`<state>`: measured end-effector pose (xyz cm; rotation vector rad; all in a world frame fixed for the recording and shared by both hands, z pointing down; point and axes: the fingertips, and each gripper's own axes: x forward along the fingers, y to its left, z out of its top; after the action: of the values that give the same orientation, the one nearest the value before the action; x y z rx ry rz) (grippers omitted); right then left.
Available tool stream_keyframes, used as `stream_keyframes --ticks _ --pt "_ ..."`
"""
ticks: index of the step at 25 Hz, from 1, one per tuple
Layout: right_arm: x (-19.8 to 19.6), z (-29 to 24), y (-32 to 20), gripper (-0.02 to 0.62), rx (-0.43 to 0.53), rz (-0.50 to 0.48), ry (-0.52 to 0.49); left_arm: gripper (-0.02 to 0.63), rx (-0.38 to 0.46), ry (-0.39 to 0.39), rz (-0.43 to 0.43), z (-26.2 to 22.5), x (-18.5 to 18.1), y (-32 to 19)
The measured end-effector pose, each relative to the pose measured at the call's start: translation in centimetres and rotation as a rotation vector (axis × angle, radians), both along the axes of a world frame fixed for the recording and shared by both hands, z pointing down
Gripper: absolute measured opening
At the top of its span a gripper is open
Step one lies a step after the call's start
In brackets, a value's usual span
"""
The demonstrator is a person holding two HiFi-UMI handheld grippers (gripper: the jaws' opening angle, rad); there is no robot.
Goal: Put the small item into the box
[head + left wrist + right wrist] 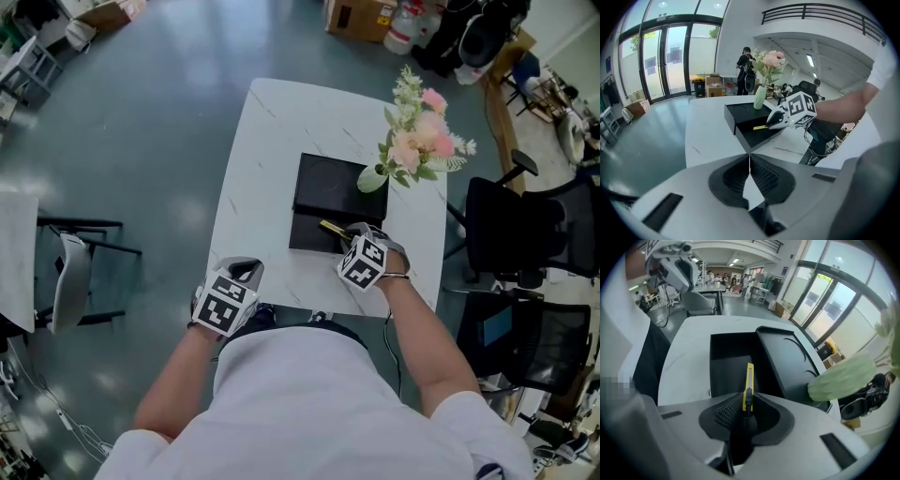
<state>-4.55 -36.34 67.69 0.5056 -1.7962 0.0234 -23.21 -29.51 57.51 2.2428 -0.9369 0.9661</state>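
Observation:
A black box lies open on the white table (pixel 262 150); its tray (pixel 307 236) sits nearest me and its lid (pixel 333 183) lies just behind it. My right gripper (pixel 351 236) is shut on a slim yellow utility knife (pixel 749 380), held at the tray's near right corner. The knife's tip (pixel 328 226) points out over the tray (pixel 729 359). The left gripper view shows the knife (pixel 760 127) level above the tray (pixel 752 133). My left gripper (pixel 244 273) hovers at the table's front edge, left of the box, shut with nothing between its pads (pixel 759 174).
A pale green vase (pixel 372 177) of pink flowers (pixel 420 141) stands at the lid's right corner, close to the right gripper. Black office chairs (pixel 525 234) stand right of the table, another chair (pixel 70 281) to the left. A person (pixel 745 70) stands far behind.

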Motion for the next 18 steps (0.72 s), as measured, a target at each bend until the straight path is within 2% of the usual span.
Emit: stream_keyframes --ticks 3,6,13,18 --pt "-0.7 1.2 -0.2 0.08 -0.009 -0.086 0.045 0.017 0.012 0.002 -0.036 -0.5 -0.5 -0.1" --pt "-0.8 1.9 -0.4 0.08 -0.024 -0.117 0.056 0.017 0.012 -0.005 -0.055 -0.3 -0.8 0.2" --pt "-1.0 2.1 -0.6 0.089 -0.03 -0.114 0.021 0.017 0.001 -0.027 -0.083 -0.1 -0.9 1.3" --pt "-1.1 0.1 0.2 0.089 0.006 -0.099 -0.029 0.017 0.0 -0.041 -0.067 -0.4 0.7 2.2"
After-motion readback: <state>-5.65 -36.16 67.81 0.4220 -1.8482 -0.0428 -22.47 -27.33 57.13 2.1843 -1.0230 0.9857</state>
